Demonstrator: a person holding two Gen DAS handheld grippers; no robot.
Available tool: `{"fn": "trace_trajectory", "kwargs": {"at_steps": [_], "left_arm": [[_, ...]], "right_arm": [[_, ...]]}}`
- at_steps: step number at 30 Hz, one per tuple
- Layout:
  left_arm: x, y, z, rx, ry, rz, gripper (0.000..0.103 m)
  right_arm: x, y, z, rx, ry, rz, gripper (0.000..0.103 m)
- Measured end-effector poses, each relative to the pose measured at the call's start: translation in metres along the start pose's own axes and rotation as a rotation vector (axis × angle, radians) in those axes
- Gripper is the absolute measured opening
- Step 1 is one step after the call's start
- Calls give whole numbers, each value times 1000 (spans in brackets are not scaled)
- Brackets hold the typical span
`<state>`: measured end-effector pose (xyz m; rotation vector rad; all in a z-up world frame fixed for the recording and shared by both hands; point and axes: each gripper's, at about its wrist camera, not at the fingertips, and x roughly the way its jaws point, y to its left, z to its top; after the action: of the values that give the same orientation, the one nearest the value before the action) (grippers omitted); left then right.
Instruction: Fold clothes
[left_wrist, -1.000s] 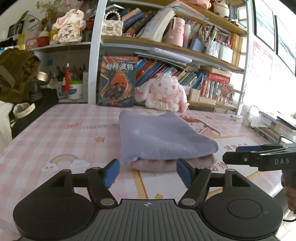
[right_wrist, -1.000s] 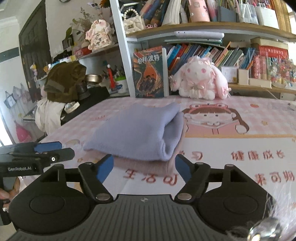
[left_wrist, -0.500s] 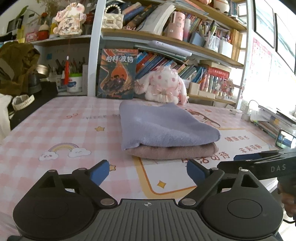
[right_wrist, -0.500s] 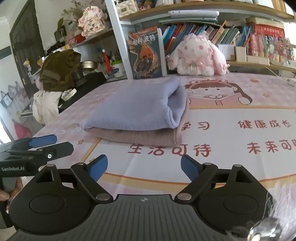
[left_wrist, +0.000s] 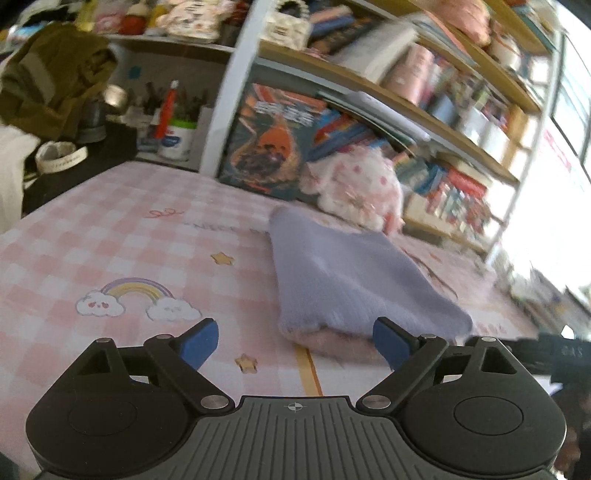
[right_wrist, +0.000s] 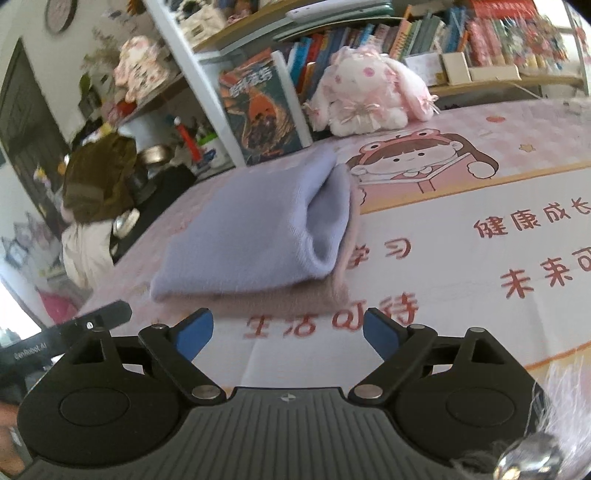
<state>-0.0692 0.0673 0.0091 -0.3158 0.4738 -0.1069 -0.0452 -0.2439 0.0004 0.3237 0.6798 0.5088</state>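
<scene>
A folded lavender garment (left_wrist: 343, 280) lies on top of a folded pinkish-beige garment (left_wrist: 340, 343) on the pink checked table cover (left_wrist: 110, 251). The same stack shows in the right wrist view, lavender (right_wrist: 258, 229) over beige (right_wrist: 280, 299). My left gripper (left_wrist: 295, 345) is open and empty, just short of the stack's near left corner. My right gripper (right_wrist: 288, 334) is open and empty, just short of the stack's near edge. Each gripper shows at the edge of the other's view, the right one (left_wrist: 554, 350) and the left one (right_wrist: 74, 328).
A bookshelf (left_wrist: 369, 92) stands behind the table. A plush rabbit (right_wrist: 365, 99) and an upright book (right_wrist: 258, 110) stand at its foot. An olive jacket (left_wrist: 51, 74) and cups lie at the left. The printed mat (right_wrist: 480, 240) covers the right side.
Both grippers have swung and tilted; the views are blurred with motion. The left gripper now sits left of the stack. Both stay open and empty. The stack has not moved.
</scene>
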Motion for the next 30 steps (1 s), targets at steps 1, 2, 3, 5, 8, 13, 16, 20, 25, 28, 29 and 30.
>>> {"fn": "trace_trajectory", "kwargs": {"at_steps": [1,2,3,5,8,13,16,20,25,28,29,30], "left_arm": [[2,2,3,-18,-11,9,93],[5,5,6,-40,-24,11,93],[7,9,8,-60,-31,4,93],[15,15,13,-105,-32,-27,93],[28,25,19,-173,-15,-87,93],[55,31,31,-234,29,-116,93],[74,32,37,-237,85,-109,93],[97,36,39,-276,145,-155,93],[117,41,37,-355,199,-264,91],[122,31,36,-338,215,-270,87],[122,26,35,-318,217,-261,87],[119,16,34,-255,211,-228,86]], "right_arm": [[2,-2,4,13,-4,4,89],[3,-5,7,26,-8,7,89],[6,-7,10,33,-6,12,89],[11,-10,14,42,0,20,89],[19,-17,21,68,7,38,89],[31,-34,38,143,19,73,89],[42,-44,49,187,39,74,89],[57,-48,58,192,66,89,89],[77,-50,63,203,107,105,73],[86,-45,64,181,119,109,51],[88,-42,64,161,118,104,49],[88,-37,64,124,109,96,47]]}}
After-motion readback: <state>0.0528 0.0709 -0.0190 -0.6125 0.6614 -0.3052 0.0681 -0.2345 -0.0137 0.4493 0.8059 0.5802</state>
